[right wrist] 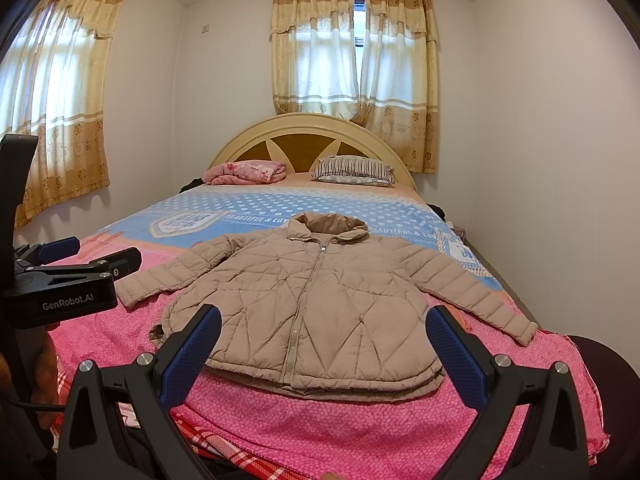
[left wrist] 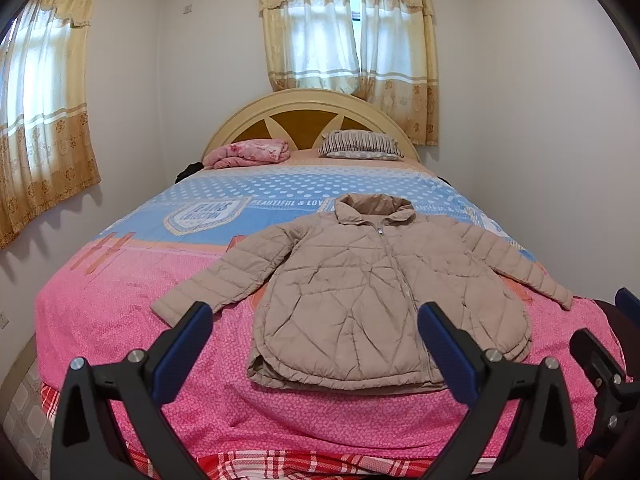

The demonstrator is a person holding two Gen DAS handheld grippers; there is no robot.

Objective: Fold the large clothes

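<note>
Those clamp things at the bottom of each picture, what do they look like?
Each is a black plastic two-finger gripper: left gripper, right gripper. The fingers carry textured blue pads and silver pivot bolts. The left one's body reads "GenRobot.AI" in white, with a black cable below it.

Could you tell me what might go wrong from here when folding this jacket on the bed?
The beige quilted puffer jacket lies zipped and spread flat, and both the left gripper and the right gripper are open and empty. Its puffy, slick-looking fabric may slip from the pads or spring back unfolded. Its hem sits close to the near edge of the pink patterned bedspread, so a pull toward the person could drag it off.
</note>
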